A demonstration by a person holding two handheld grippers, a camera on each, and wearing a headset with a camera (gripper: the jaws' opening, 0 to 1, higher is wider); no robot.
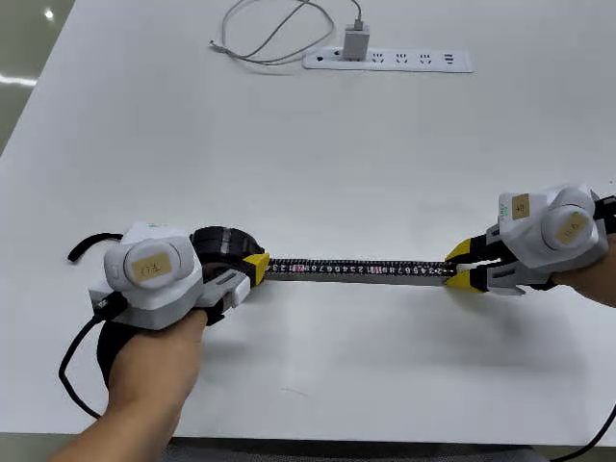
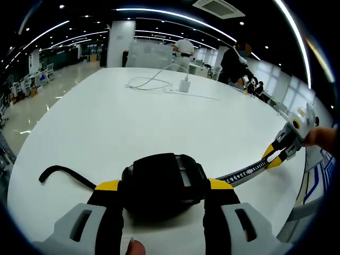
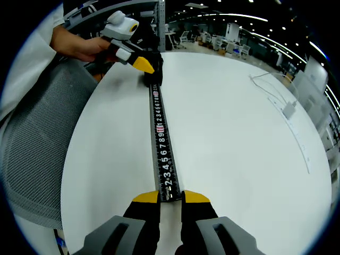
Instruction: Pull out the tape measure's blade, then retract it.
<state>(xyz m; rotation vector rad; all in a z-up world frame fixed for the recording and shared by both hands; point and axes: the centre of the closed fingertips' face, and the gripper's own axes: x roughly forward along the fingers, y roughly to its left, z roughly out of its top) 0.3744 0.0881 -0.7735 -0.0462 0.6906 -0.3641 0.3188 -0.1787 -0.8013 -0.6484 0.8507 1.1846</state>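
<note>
Likely taut, blade [image 3: 161,138] joins left tool's [image 2: 164,187] case [image 1: 223,246] to right tool [image 3: 171,197].

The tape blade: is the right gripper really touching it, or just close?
Touching. In the right gripper view, the right gripper has both yellow jaws pinched on the end of the blade, with no gap.

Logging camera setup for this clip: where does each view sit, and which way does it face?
Head view: headset, looking down at the table; a hand, left gripper, right gripper.
Left gripper view: over its jaws and the tape case, toward the right gripper.
Right gripper view: along the blade toward the left gripper.
Shared: the blade.
</note>
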